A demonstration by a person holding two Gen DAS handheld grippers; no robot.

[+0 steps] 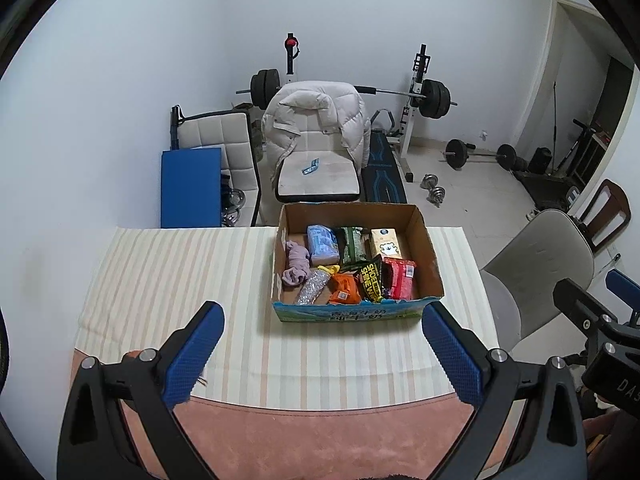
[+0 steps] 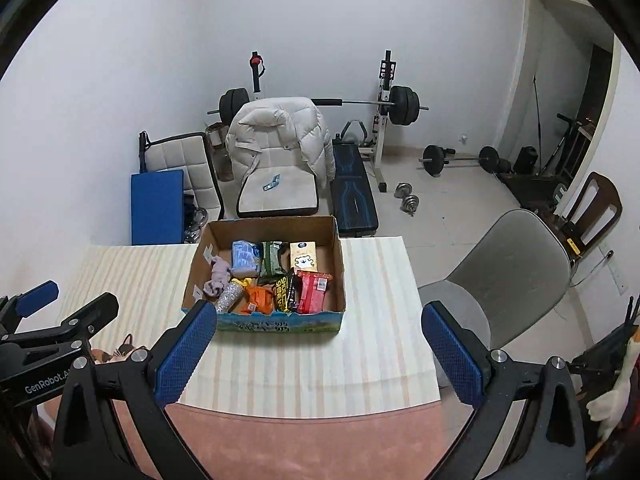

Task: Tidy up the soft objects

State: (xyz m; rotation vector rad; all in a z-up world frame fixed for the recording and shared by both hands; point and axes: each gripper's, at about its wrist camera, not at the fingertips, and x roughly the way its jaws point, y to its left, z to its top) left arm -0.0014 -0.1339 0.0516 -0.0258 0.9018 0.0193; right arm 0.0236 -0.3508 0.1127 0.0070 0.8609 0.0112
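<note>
Both the left gripper (image 1: 324, 354) and right gripper (image 2: 316, 354) hang spread wide, empty. Ahead of the fingertips, the cardboard box (image 1: 430, 256) holds the packets; descend vertically onto one soft packet, clearing the walls.

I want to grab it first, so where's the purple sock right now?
The purple sock lies inside the cardboard box, against its left wall, just left of the blue packet and above the glittery silver roll.
</note>
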